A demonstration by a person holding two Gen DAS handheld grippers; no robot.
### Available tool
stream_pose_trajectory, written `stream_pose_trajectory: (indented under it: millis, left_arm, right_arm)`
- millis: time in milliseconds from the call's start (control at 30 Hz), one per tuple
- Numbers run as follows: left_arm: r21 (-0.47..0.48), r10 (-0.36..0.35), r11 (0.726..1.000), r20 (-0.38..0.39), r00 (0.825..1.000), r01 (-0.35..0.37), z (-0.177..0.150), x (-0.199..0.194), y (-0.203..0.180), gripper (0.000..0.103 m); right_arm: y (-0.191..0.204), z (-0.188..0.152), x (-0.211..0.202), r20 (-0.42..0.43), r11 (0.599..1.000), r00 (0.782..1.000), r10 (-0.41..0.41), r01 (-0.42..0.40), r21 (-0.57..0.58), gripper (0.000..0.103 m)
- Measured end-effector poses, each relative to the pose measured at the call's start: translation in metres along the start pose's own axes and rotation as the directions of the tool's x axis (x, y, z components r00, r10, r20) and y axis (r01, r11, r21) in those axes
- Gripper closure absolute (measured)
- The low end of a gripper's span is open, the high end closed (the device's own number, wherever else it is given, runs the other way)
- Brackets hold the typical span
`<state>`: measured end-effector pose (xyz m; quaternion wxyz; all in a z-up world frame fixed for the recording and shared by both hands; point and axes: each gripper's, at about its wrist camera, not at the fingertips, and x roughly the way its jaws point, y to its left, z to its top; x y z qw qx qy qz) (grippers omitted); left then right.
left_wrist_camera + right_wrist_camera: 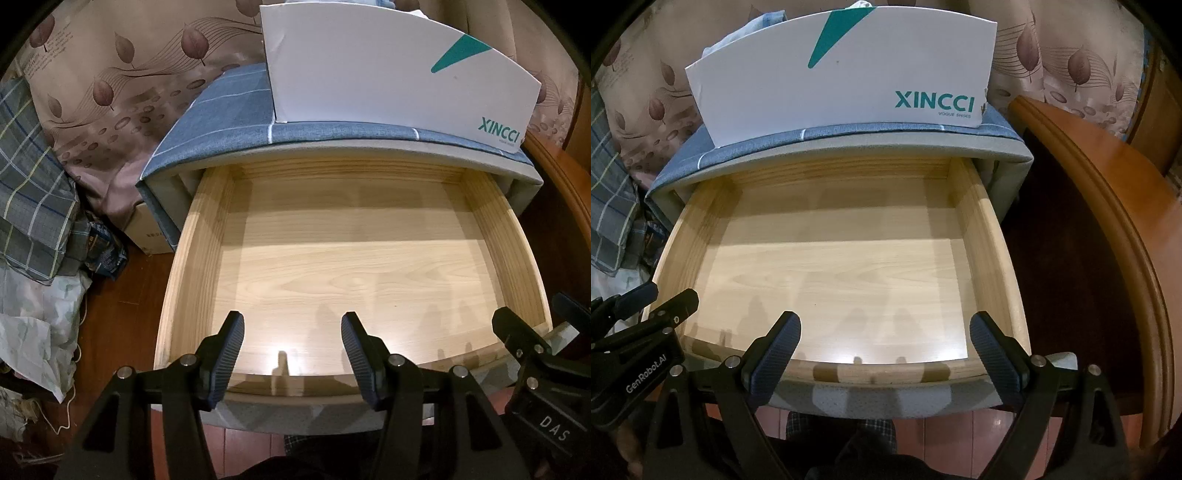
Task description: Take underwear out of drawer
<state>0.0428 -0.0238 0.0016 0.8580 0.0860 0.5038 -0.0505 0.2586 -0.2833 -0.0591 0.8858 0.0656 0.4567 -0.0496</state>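
Hovering at front edge of drawer (192, 258) — left gripper (291, 332), right gripper (886, 332) jaws apart, nothing held; drawer bare — underwear looks already out.

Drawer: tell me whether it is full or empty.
Empty. The wooden drawer is pulled out, and both wrist views show only its bare pale floor and the grippers' shadows; no underwear or other item lies in it.

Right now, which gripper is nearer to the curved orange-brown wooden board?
Right. The right gripper is over the front of the pale wooden drawer, beside the board; the left gripper is farther, beyond it.
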Motion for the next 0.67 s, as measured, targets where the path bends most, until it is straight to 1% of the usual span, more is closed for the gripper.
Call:
stream_pose_trajectory:
  millis: [267, 433, 667]
  left_arm:
    - [0.006, -0.003, 1.000, 0.003, 1.000, 0.003, -0.0002, 0.0009, -0.0012, 0.047]
    - [0.010, 0.004, 1.000, 0.021, 1.000, -0.005, -0.0008, -0.0020, -0.0022, 0.047]
    - [0.007, 0.004, 1.000, 0.019, 1.000, -0.004, -0.0013, -0.0014, -0.0025, 0.047]
  right_arm:
    - [-0.0003, 0.0001, 0.0006, -0.003, 1.000, 1.000, 0.004, -0.004, -0.003, 0.012]
    - [-0.0005, 0.0000, 0.0006, -0.003, 1.000, 1.000, 0.002, -0.002, -0.005, 0.012]
    - [-0.0002, -0.0002, 0.0011, -0.003, 1.000, 1.000, 0.003, -0.003, -0.008, 0.012]
